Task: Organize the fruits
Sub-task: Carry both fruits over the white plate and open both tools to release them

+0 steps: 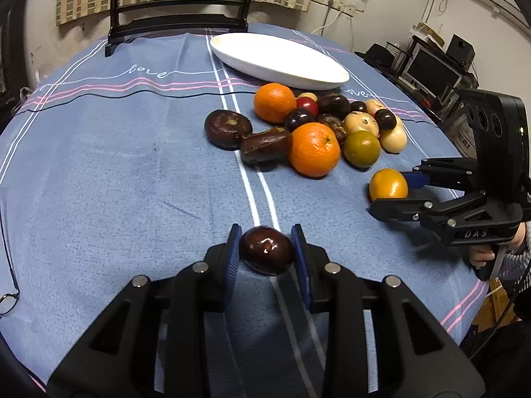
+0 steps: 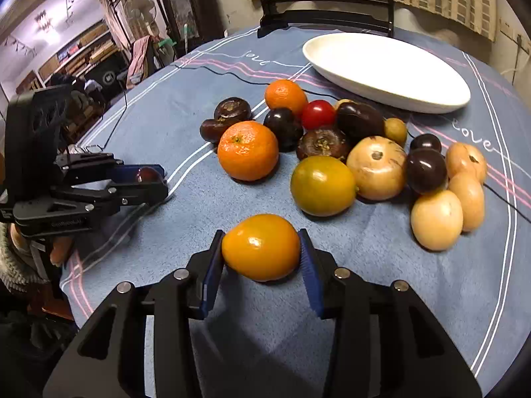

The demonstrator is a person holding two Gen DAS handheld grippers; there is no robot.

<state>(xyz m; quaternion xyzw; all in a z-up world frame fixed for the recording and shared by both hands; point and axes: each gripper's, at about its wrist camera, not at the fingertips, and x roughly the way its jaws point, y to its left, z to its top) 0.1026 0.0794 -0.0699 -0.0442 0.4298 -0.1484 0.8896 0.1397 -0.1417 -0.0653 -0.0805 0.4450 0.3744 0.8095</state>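
Item one: a dark plum (image 1: 266, 250), low centre of the left wrist view, clasped between the blue pads of the left gripper (image 1: 266, 254) just over the blue tablecloth (image 1: 99, 172). Item two: a yellow-orange fruit (image 2: 261, 247), low centre of the right wrist view, gripped on both sides by the right gripper (image 2: 262, 258); in the left view the same fruit sits at the right edge, mid-height. Item three: the loose heap of fruit (image 2: 332, 152) in mid-frame, comprising two oranges (image 2: 248, 151), a greenish round fruit (image 2: 323, 185), a red tomato (image 2: 318, 113), several dark plums and brown flattened fruits, and pale tan fruits at the heap's right side, most touching one another. Item four: a white oval dish (image 2: 438, 99), upper right of the right view, just beyond the heap, holding nothing visible. Item five: a black stand (image 1: 179, 30) with a round mirror at the table's far edge, top of frame.
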